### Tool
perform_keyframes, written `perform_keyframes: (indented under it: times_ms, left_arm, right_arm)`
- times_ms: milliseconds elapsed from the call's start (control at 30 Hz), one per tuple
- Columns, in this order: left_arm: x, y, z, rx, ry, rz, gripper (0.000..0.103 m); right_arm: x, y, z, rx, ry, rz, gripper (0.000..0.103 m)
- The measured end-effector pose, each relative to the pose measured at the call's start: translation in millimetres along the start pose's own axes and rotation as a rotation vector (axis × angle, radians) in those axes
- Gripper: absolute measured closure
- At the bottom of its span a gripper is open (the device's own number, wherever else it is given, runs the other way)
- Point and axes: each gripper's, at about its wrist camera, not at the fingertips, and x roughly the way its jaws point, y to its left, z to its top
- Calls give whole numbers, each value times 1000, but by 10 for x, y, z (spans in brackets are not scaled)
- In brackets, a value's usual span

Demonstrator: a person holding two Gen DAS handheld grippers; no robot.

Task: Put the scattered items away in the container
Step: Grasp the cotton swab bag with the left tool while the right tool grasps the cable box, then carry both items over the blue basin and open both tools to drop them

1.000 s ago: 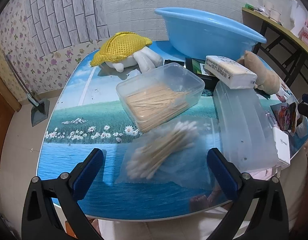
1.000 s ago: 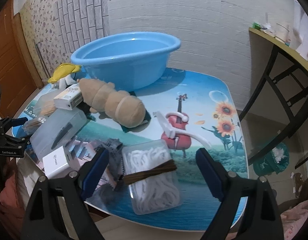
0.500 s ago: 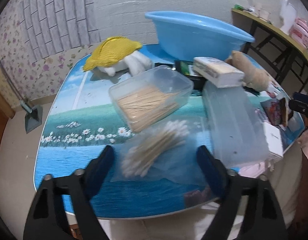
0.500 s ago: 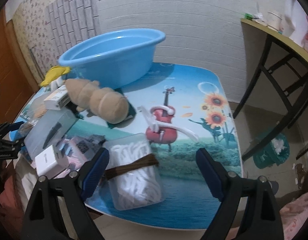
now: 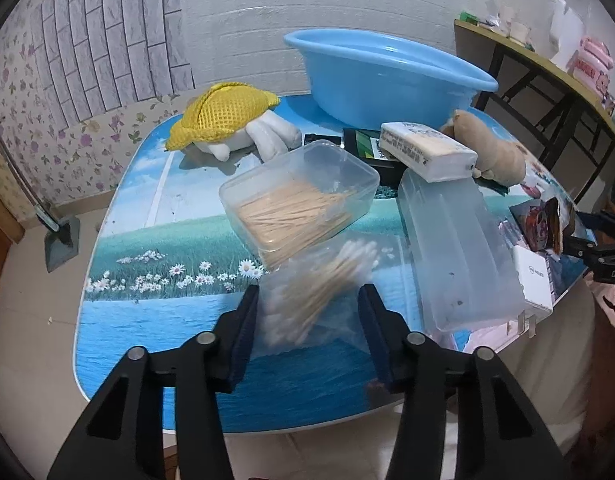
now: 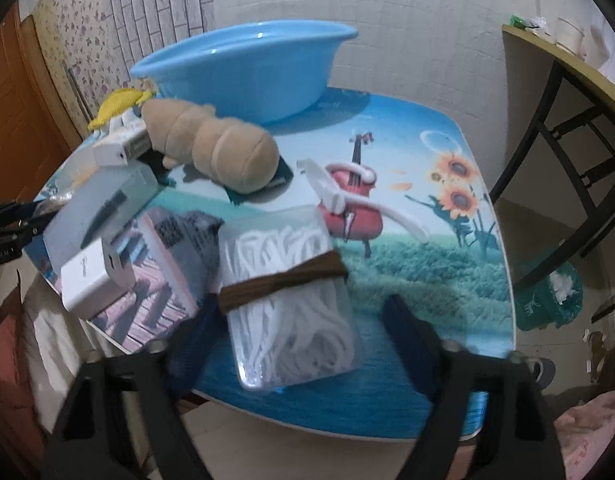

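The table (image 5: 155,208), printed with sky, sea and daisies, carries everything. At its far side by the wall stands the blue basin (image 5: 387,76), the biggest item, with nothing visible inside it in the right wrist view (image 6: 247,68).

In front of the basin lie a tan plush toy (image 6: 215,152) and a white plush under a yellow mesh cap (image 5: 223,116). A long frosted plastic case (image 5: 455,248) lies at the near right of the left view, with a white carton (image 5: 427,152) resting on its far end. Beside the case sits a clear tub of wooden sticks (image 5: 299,204), tilted, its near edge over a clear bag of cotton swabs (image 5: 319,288). A flat clear packet of white cord with a brown band (image 6: 287,288) lies near the table's front edge, just beside a pink printed booklet (image 6: 159,280) that carries a small white box (image 6: 95,276). A white hanger-like piece (image 6: 339,196) lies beyond the packet.

The left hand-held gripper (image 5: 309,332) hangs over the swab bag with its fingers narrowed on either side of it; whether the pads touch the bag I cannot tell. The right hand-held gripper (image 6: 303,332) is spread wide around the near end of the cord packet, not gripping it.
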Motion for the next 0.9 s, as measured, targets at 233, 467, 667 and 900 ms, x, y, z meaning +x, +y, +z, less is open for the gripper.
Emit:
perform_keyframes:
  times_ms: [233, 467, 667, 900]
  left_arm:
    - [73, -1, -57, -10, 16, 44, 5]
    - [66, 32, -103, -34, -6, 46, 0]
    - [40, 19, -105, -37, -7, 44, 4]
    - [-61, -21, -102, -17, -65, -20, 62]
  right_arm:
    - [-27, 14, 23, -4, -12, 28, 45]
    - [-85, -40, 60, 24, -43, 33, 46]
    - [-112, -9, 86, 22, -54, 47, 46]
    - [-121, 65, 91, -5, -52, 63, 46]
